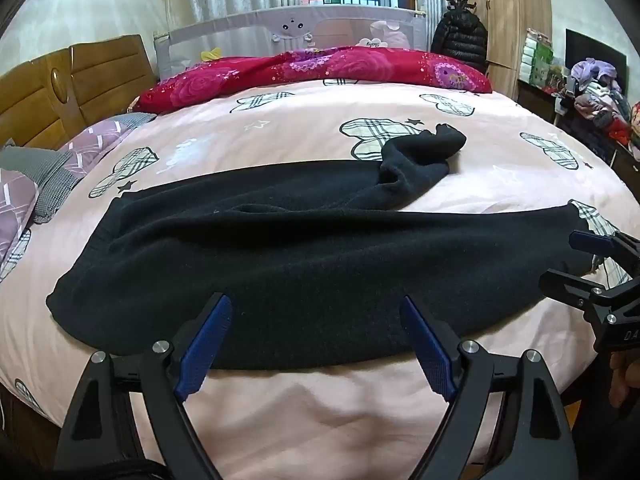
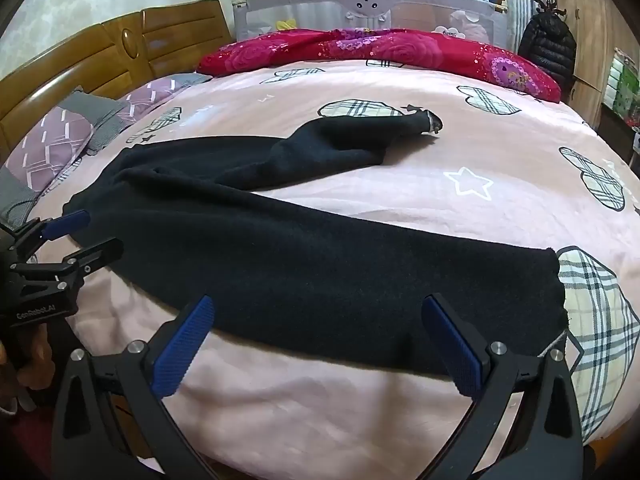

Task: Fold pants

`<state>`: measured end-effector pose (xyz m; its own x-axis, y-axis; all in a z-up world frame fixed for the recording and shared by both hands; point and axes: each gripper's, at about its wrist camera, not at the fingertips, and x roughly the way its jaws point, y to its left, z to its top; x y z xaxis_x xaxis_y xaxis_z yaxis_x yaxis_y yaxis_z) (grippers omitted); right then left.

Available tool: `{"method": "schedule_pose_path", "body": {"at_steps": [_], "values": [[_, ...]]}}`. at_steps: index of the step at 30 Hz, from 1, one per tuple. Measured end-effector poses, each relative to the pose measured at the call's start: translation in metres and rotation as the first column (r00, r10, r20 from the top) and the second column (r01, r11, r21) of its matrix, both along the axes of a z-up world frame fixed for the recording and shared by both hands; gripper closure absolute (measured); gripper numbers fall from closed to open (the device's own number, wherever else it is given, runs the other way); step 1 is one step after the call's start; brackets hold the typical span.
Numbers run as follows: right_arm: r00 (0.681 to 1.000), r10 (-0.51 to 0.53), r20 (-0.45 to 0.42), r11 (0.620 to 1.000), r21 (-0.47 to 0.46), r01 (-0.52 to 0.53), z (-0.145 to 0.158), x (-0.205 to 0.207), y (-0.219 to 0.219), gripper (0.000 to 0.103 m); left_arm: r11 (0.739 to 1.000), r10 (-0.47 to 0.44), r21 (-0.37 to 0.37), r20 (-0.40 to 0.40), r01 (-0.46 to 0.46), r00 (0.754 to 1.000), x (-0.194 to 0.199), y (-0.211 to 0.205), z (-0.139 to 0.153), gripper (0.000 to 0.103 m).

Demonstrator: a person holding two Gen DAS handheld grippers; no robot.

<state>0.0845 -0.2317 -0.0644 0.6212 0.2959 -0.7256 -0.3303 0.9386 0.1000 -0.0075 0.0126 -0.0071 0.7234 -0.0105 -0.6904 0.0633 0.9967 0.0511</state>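
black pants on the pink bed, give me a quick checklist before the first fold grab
1. Left gripper open and empty: ok.
2. Right gripper open and empty: ok.
3. Both grippers at the near edge of the black fleece pants, one at each end: ok.
4. Near leg lying flat on the pink heart-print bedsheet: ok.
5. Far leg straight: not ok, it is bunched and angled away.
6. Nothing lying on the pants: ok.
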Motion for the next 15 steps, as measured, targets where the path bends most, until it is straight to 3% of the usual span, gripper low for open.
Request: {"method": "schedule_pose_path", "body": {"at_steps": [15], "values": [[1.0,-0.004,0.011,1.0,0.0,0.004,0.0034,-0.0038,0.0017,0.0,1.0,-0.01,-0.002,0.0,0.01,1.0,-0.0012,-0.0022,0.0015,0.016]]}}
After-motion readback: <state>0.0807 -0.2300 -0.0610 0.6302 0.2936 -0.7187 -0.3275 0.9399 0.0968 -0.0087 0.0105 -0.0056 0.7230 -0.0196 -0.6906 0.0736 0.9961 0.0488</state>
